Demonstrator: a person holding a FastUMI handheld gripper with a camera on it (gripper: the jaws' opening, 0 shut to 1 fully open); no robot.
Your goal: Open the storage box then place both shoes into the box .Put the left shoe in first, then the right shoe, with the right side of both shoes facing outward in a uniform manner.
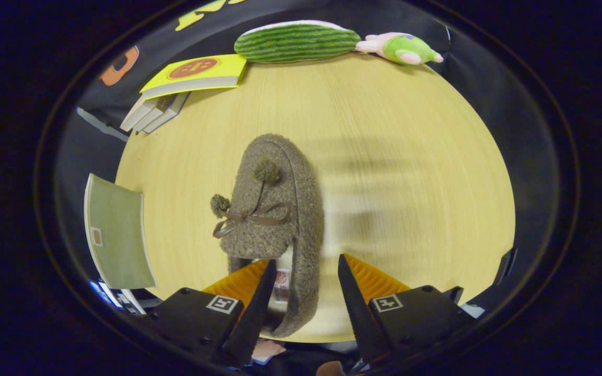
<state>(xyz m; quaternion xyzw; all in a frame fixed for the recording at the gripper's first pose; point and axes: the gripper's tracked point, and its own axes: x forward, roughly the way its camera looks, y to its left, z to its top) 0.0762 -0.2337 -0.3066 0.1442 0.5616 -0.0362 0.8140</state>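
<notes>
We look down along the gripper onto a round pale wooden counter. Its two fingers stand spread apart and clasp nothing. One fuzzy grey-brown slipper shoe, trimmed with two pompoms and one brown ribbon bow, lies flat on the counter with its toe pointing away from us. Its heel opening, which carries a small sewn label, sits between the fingers: the left finger overlaps the heel's left rim, while the right finger stands apart from the shoe's right edge. Whether the left finger touches the shoe we cannot tell. At the counter's far left we count one yellow-covered book resting on a fanned stack of pale books. Along the far edge lie two soft toys: one green striped watermelon-slice plush and, just beside it, one pink and green plush figure. One flat olive-green panel lies at the counter's near left edge.
</notes>
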